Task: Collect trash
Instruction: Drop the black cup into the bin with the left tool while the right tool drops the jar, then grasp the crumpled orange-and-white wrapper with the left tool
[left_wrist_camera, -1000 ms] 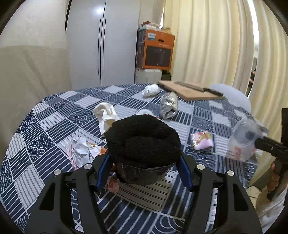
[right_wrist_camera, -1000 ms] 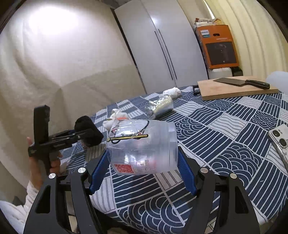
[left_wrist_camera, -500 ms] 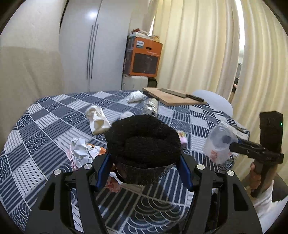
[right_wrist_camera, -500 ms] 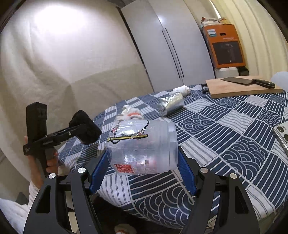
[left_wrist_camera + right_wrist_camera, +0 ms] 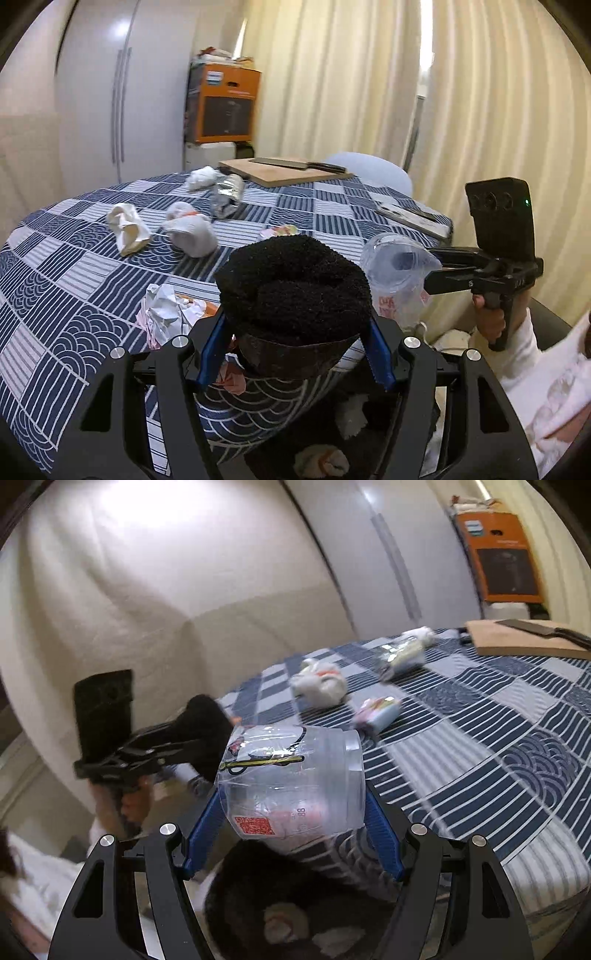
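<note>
the clear plastic cup (image 5: 295, 782) lies sideways between the right gripper (image 5: 291, 834) pads, jaws about half open and closed on its walls, held out past the table (image 5: 480, 746) edge over a dark bin (image 5: 295, 904) that already holds wads, seemingly so it can drop straight in. the left gripper (image 5: 295, 354) pinches a black fuzzy bundle (image 5: 293, 291), jaws partly open around it, over the same spot. crumpled paper (image 5: 166, 314) and tissues (image 5: 190, 232) remain on the table.

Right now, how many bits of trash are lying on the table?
6: white wad and foil wrapper by the cutting board, cream wad, white tissue and pink packet in the middle, crumpled paper nearest. More may hide behind the black bundle in the left tongs.
</note>
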A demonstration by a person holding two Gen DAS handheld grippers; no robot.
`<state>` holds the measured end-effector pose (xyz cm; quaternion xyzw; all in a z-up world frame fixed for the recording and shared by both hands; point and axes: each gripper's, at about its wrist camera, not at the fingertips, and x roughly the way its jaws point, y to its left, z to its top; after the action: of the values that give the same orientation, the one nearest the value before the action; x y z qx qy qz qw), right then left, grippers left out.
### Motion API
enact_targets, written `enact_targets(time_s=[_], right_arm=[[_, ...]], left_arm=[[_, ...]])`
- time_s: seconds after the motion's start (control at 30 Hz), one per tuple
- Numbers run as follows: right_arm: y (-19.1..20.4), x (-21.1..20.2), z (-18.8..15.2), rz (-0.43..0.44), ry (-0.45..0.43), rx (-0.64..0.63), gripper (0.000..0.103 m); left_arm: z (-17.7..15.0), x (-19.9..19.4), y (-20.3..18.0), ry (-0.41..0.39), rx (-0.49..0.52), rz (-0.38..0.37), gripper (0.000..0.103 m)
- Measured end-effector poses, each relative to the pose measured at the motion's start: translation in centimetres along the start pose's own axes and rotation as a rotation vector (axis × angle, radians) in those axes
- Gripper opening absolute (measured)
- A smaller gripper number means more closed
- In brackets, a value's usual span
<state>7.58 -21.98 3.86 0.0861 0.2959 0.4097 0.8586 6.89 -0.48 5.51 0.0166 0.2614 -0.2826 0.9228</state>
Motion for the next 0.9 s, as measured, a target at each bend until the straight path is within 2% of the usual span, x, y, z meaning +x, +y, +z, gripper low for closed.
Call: enact_targets(time_s=[0.33, 0.37, 0.4, 0.43, 0.47, 0.53, 0.7, 0.9], right_arm=[[1.8, -0.6, -1.5, -0.014, 0.072, -0.071, 0.068], [1.9, -0.5, -1.6, -0.014, 0.076, -0.084, 0.069], [2.1, -0.5, -1.7, -0.031, 0.072, -0.100, 0.076], [2.3, -0.6, -1.7, -0.066, 0.056, -0.113, 0.084], [2.4, -0.6, -1.7, -0.101, 0.038, -0.125, 0.092], [2.2, -0.5, -1.5, -0.120, 0.030, -0.130, 0.092], [1.2, 0.5, -1.3, -0.150, 0.029, -0.101, 0.092], [0.1, 1.0, -1.3, -0.166, 0.039, -0.068, 0.092]], left_arm=[[-0.3, 0.0, -2.2, 0.046, 0.136, -0.097, 0.067], [-0.4, 0.1, -2.4, 0.046, 0.152, -0.084, 0.076], [-0.4, 0.1, -2.5, 0.035, 0.162, -0.061, 0.092], [-0.4, 0.1, -2.5, 0.028, 0.165, -0.051, 0.097], [-0.4, 0.1, -2.5, 0.023, 0.164, -0.058, 0.098], [-0.4, 0.3, -2.3, 0.011, 0.152, -0.068, 0.098], [-1.0, 1.7, -0.9, 0.036, 0.088, -0.015, 0.097], [-1.3, 0.7, 0.7, -0.004, 0.007, -0.006, 0.097]])
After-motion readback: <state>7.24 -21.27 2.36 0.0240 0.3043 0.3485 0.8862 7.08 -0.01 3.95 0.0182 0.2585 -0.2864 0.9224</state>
